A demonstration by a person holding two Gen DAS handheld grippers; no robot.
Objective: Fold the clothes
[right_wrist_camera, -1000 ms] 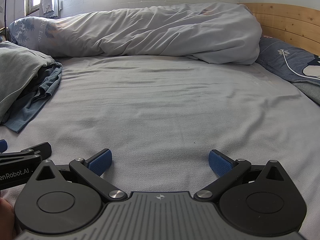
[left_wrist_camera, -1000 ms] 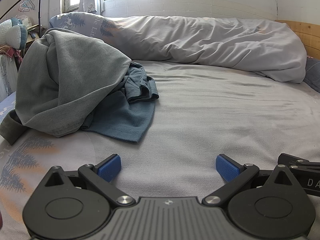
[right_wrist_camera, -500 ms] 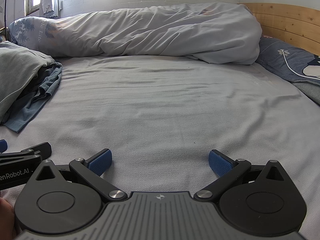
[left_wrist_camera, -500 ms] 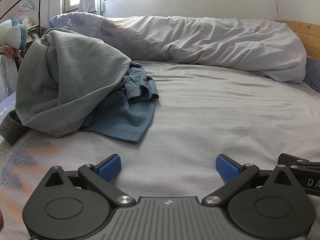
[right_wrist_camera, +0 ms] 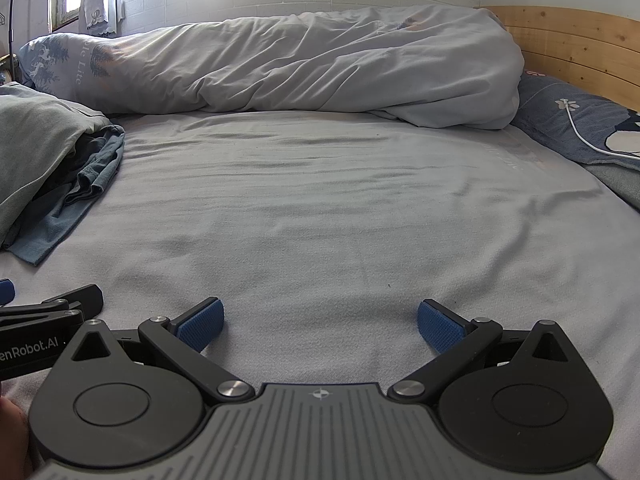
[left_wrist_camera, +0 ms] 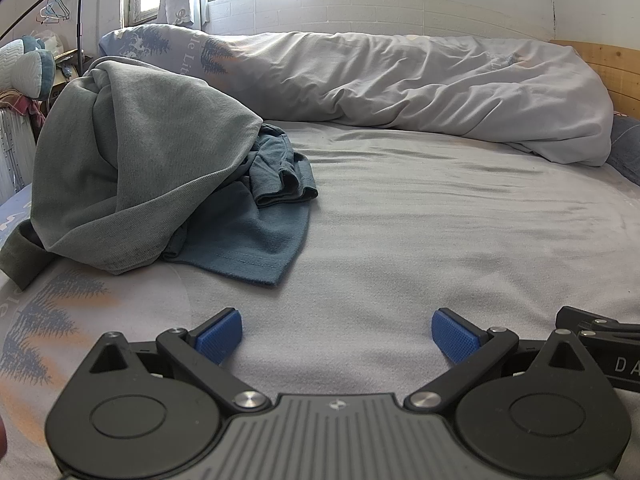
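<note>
Left wrist view
- My left gripper point(left_wrist_camera: 337, 333): low over the bed sheet point(left_wrist_camera: 440, 216), fingers spread wide, nothing between the blue pads point(left_wrist_camera: 219, 336).
- Clothes pile: at 10 o'clock from the gripper, well apart from the pads.
- Grey-green garment point(left_wrist_camera: 132, 160): heaped on top, bunched, one dark cuff trailing off toward 9 o'clock.
- Blue T-shirt point(left_wrist_camera: 248, 236): under and beside the grey-green one, hem spread flat on the sheet toward 11 o'clock, a sleeve crumpled above it.
- Duvet point(left_wrist_camera: 400, 84): rolled along the far side, 12 to 2 o'clock, tree print at its left end.
- Right gripper point(left_wrist_camera: 600, 344): edge of its black linkage at 3 o'clock, just beside mine.
- Clothes rack point(left_wrist_camera: 82, 20): far, 10 o'clock, hangers on the bar.

Right wrist view
- My right gripper point(right_wrist_camera: 320, 326): low over the same sheet point(right_wrist_camera: 340, 208), fingers spread, nothing held.
- Clothes pile: 9 to 10 o'clock, well apart; grey-green garment point(right_wrist_camera: 36, 136) over the blue T-shirt point(right_wrist_camera: 68, 204), whose hem lies on the sheet.
- Left gripper point(right_wrist_camera: 48, 312): black arm at 9 o'clock, close beside mine; one blue pad tip at the frame edge.
- Duvet point(right_wrist_camera: 304, 68): across the far side at 12 o'clock.
- Pillow point(right_wrist_camera: 572, 124): 2 o'clock, blue print, white cable point(right_wrist_camera: 580, 132) lying across it.
- Headboard point(right_wrist_camera: 580, 48): wood, behind the pillow.
</note>
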